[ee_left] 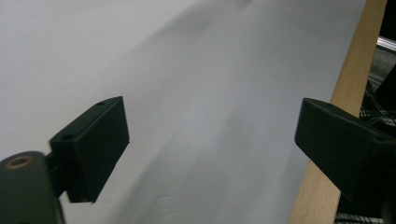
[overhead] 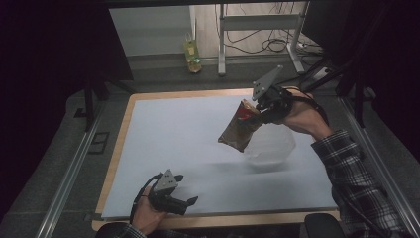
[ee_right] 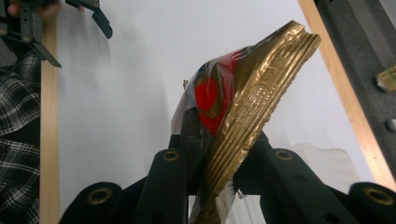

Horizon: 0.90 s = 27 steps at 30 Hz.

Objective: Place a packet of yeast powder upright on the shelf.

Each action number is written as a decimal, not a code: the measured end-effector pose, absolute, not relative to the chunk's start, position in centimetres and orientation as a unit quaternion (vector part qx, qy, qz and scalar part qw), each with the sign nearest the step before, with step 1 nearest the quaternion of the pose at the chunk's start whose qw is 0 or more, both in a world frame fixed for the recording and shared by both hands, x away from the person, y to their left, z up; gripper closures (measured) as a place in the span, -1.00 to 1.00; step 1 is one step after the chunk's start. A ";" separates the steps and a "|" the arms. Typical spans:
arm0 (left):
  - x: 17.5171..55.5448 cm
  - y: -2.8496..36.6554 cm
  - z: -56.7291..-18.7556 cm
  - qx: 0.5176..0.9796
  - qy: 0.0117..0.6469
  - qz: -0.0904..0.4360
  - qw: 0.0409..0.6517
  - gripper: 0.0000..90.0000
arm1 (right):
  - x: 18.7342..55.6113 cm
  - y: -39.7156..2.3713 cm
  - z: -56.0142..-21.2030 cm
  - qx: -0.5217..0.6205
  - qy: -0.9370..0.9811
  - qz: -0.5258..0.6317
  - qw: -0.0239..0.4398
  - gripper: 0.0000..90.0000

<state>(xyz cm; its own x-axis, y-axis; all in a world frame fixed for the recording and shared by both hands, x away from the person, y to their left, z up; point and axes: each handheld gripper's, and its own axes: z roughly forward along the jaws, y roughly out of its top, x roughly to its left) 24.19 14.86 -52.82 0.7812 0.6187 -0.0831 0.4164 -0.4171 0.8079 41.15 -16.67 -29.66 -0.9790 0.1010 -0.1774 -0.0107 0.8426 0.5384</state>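
White sheeting covers the bench point(overhead: 188, 144). A clear plastic bowl point(overhead: 270, 146) sits at right; above it, the right hand-held gripper point(overhead: 261, 110) clenches a gold snack bag's point(overhead: 240, 128) sealed edge. The left hand-held gripper point(overhead: 190, 198) rests released.

The right hand-held gripper point(overhead: 257, 110) is matte black, topped by a grey three-cornered plate dotted with small holes, and a black cable loops back from it over the wrist. Its linkage arms carry brass-ringed screw holes (plain in the right gripper view). The left hand-held gripper point(overhead: 190, 201) matches it: black body, grey plate, black cable, blocky black jaws. Both sleeves are black-and-white plaid.
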 end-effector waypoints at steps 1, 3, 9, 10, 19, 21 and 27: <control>24.3 14.8 -52.9 0.834 0.305 0.113 0.445 -0.81 | 41.2 -16.8 -29.5 0.022 0.955 0.279 0.101 0.69; 24.3 14.8 -53.1 0.834 0.295 0.111 0.452 -0.89 | 41.5 -17.1 -29.1 0.027 0.954 0.280 0.106 0.69; 24.5 14.9 -53.2 0.832 0.289 0.103 0.462 -0.93 | 42.4 -18.7 -28.0 0.041 0.953 0.275 0.120 0.69; 24.5 15.0 -53.2 0.832 0.290 0.103 0.462 -0.93 | 42.4 -18.7 -28.0 0.041 0.953 0.275 0.120 0.69; 24.6 14.9 -53.3 0.832 0.291 0.104 0.460 -0.94 | 44.1 -21.5 -27.6 0.055 0.955 0.258 0.136 0.70; 24.6 14.9 -53.3 0.833 0.291 0.103 0.460 -0.94 | 44.4 -22.0 -27.6 0.056 0.956 0.254 0.137 0.70; 24.6 14.9 -53.3 0.834 0.290 0.101 0.459 -0.93 | 45.3 -23.6 -28.3 0.047 0.960 0.240 0.138 0.70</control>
<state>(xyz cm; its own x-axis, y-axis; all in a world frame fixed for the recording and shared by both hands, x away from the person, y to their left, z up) 24.55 14.91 -53.30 0.8116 0.5757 -0.0988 0.3910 -0.4097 0.8242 45.25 -23.56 -28.31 -0.9573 0.1562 -0.2434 0.0234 0.8806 0.4733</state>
